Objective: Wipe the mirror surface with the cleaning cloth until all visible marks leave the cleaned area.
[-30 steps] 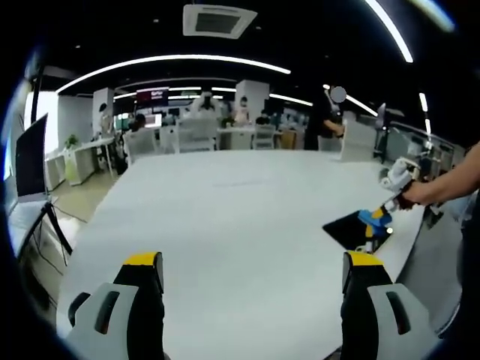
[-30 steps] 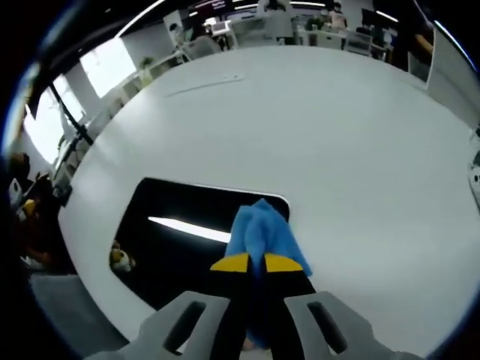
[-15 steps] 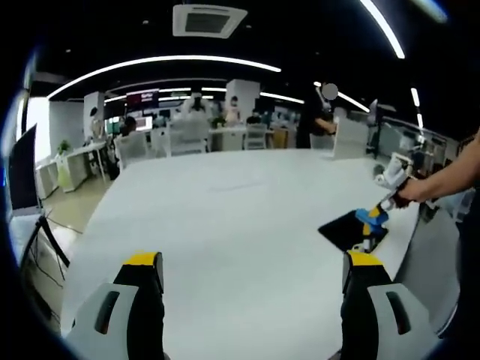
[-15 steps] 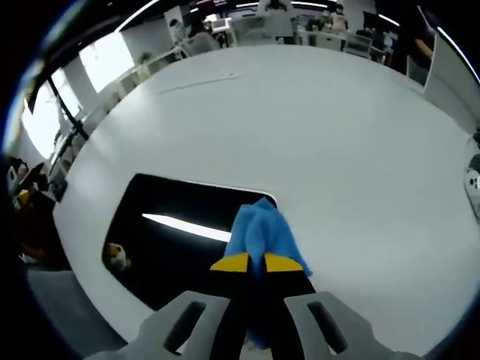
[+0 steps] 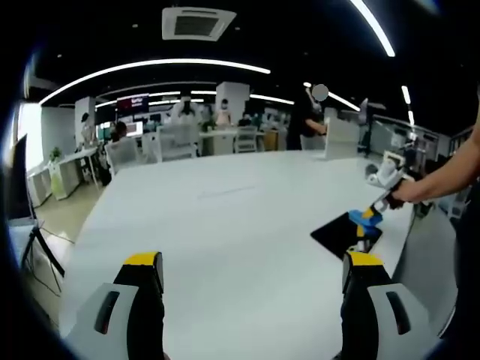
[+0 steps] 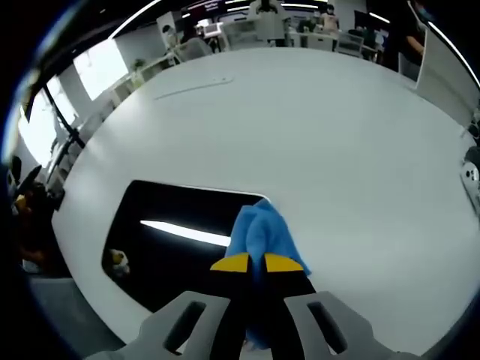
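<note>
Cloth [image 6: 259,232] on mirror [image 6: 172,240], mirror on table [image 6: 315,127].

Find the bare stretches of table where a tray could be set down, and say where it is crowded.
Free: the wide white table beyond and right of the mirror, and the stretch ahead of the open left tongs. Crowded: the near edge, where the right tongs press the blue cloth on the mirror.
</note>
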The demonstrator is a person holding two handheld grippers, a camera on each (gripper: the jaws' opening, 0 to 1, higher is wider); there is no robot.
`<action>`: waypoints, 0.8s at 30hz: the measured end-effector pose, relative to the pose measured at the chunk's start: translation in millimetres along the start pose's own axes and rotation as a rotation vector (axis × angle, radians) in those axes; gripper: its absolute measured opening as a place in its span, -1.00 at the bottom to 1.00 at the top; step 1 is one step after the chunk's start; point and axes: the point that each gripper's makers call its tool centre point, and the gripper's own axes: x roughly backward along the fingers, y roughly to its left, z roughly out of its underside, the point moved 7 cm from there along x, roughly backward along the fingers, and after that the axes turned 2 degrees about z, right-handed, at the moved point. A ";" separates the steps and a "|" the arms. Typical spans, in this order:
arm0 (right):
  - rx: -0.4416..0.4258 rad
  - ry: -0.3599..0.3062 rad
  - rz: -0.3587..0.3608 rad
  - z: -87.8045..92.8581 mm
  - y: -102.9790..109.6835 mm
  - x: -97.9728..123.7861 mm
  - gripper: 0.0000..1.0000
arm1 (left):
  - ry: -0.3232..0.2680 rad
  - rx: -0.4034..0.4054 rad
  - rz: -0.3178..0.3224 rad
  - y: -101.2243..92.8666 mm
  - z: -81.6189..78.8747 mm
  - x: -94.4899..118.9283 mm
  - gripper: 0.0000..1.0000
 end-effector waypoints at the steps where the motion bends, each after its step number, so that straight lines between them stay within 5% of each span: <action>1: 0.000 0.004 0.002 -0.6 0.2 0.0 -1.00 | 0.000 0.001 0.001 -0.2 -0.8 -0.1 0.99; 24: -0.016 0.003 -0.021 2.0 -2.6 -0.4 -1.00 | -0.026 0.006 -0.009 0.7 -4.6 7.3 0.99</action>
